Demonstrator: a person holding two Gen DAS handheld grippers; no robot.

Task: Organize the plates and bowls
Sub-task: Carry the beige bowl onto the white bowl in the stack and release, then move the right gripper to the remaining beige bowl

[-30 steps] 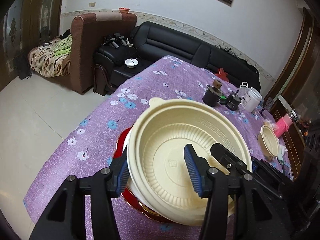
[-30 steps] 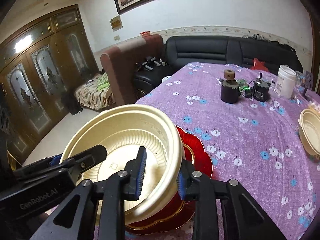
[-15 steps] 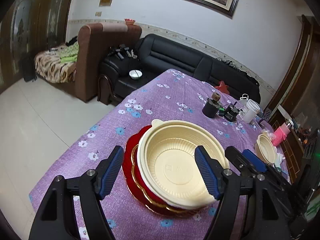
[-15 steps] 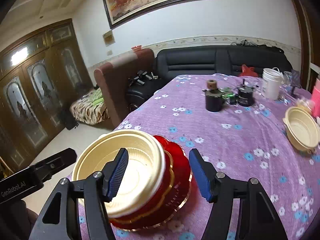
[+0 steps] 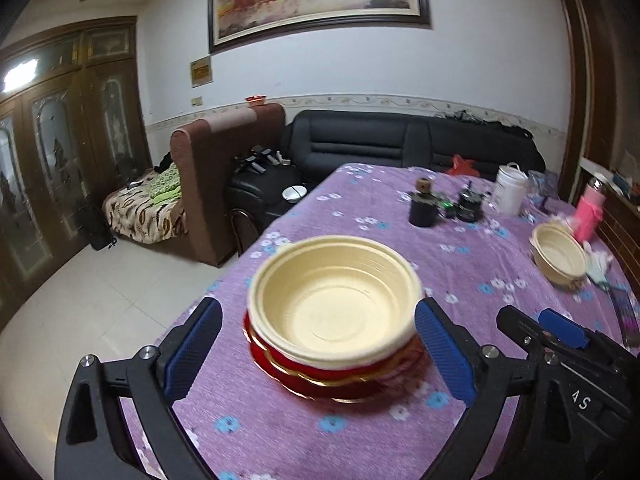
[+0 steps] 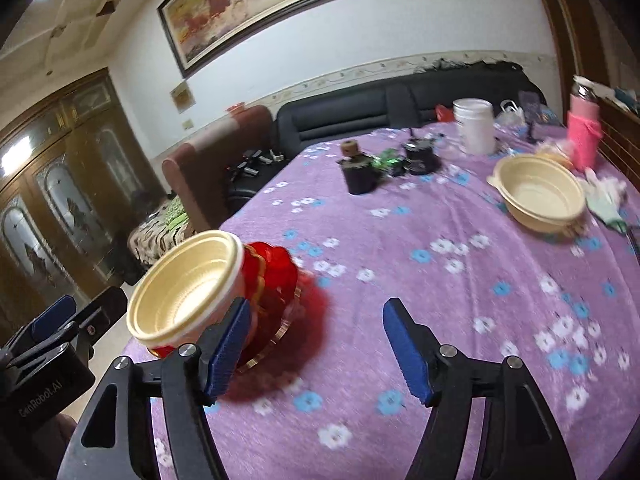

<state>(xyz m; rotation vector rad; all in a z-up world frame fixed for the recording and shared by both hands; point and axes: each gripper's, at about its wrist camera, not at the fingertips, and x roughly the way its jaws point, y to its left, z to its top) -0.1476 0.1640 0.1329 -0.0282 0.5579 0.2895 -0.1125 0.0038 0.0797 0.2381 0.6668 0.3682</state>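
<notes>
The cream bowl [image 5: 334, 300] sits on the red plates [image 5: 336, 376]. The left gripper [image 5: 318, 354], jaws opening wide, frames the bowl without touching. The right gripper [image 6: 316, 354], also opening and empty, has the bowl off its left finger.

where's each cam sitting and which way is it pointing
Left wrist: sits on the left gripper, looking along its opening blue-padded fingers, nothing gripped, at the cream plastic bowl stacked on red gold-rimmed plates; the right gripper's tip shows at right.
Right wrist: sits on the right gripper, jaws opening and empty, facing the purple flowered tablecloth, the stack off to its left; the left gripper shows at lower left.
Shared: the bowl stack, a second cream bowl, the black sofa.
</notes>
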